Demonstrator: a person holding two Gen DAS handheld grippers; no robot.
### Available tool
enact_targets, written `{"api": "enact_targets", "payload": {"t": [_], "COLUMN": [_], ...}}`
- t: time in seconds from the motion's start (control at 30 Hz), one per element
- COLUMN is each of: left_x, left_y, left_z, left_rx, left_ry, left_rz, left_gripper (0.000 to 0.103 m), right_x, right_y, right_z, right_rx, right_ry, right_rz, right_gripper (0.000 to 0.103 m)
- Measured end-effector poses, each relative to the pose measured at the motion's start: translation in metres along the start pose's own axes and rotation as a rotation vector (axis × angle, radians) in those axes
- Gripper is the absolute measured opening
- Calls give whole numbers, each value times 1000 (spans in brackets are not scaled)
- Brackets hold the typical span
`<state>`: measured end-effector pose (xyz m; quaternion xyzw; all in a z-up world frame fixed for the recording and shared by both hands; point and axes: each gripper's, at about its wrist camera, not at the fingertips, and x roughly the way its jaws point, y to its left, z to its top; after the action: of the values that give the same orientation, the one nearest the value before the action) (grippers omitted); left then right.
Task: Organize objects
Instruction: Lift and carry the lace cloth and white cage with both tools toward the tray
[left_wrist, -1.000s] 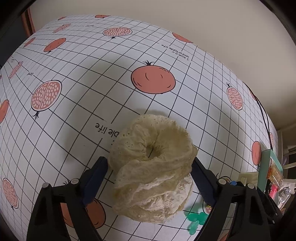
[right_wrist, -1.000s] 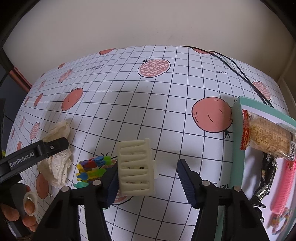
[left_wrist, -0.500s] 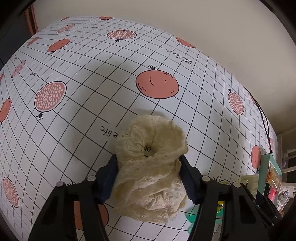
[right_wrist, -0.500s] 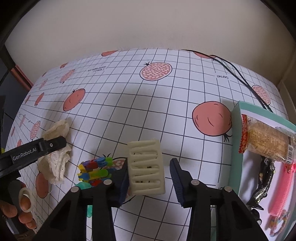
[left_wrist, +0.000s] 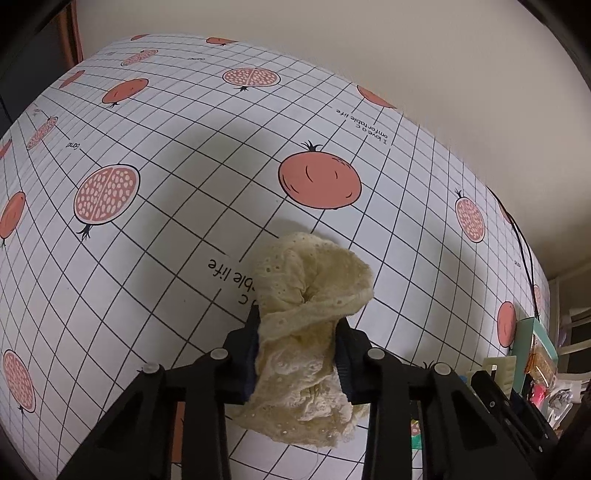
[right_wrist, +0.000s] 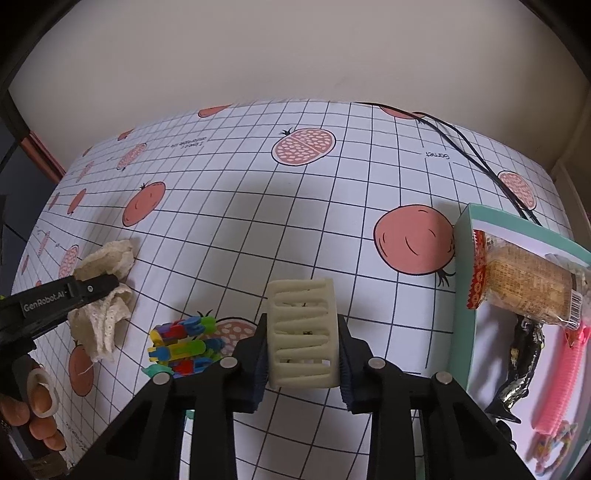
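Observation:
A cream lace scrunchie (left_wrist: 306, 332) is squeezed between the pads of my left gripper (left_wrist: 299, 354), which is shut on it; part of it hangs below the fingers. The same scrunchie (right_wrist: 101, 295) shows at the left of the right wrist view, held above the tablecloth. My right gripper (right_wrist: 301, 347) is shut on a cream claw hair clip (right_wrist: 303, 332), its slotted face toward the camera. A heap of small coloured clips (right_wrist: 184, 345) lies just left of the hair clip on the cloth.
A teal-rimmed box (right_wrist: 463, 295) at the right holds a wrapped snack (right_wrist: 528, 284), a black clip (right_wrist: 524, 362) and a pink comb (right_wrist: 561, 387). A black cable (right_wrist: 472, 162) runs across the far right. A person's hand (right_wrist: 33, 402) holds the left gripper.
Both grippers went from open to shut: the left squeezed the scrunchie narrow, the right clamped the hair clip. Both objects now look lifted slightly.

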<state>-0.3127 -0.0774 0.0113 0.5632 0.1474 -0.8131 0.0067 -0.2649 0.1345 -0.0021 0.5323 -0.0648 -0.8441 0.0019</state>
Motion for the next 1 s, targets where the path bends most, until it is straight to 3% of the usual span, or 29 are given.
{"api": "enact_targets", "payload": {"t": [0.07, 0.23, 0.53, 1.0], "left_x": [-10, -16, -25, -41], "left_y": [-8, -3, 1, -28], "left_z": [-17, -23, -11, 10], "left_rx": [-2, -8, -29, -8], "left_ry": [-3, -14, -49, -150], "left_rz": [0, -8, -23, -77], "left_gripper": [36, 31, 24, 23], "right_x": [0, -3, -16, -43], "right_y": [-2, -5, -8, -12], "right_z": [0, 0, 3, 9], "right_rx": [5, 14, 17, 14], "right_ry": [-2, -13, -42, -100], "right_rz": [0, 8, 25, 52], "right_gripper": [33, 33, 33, 33]}}
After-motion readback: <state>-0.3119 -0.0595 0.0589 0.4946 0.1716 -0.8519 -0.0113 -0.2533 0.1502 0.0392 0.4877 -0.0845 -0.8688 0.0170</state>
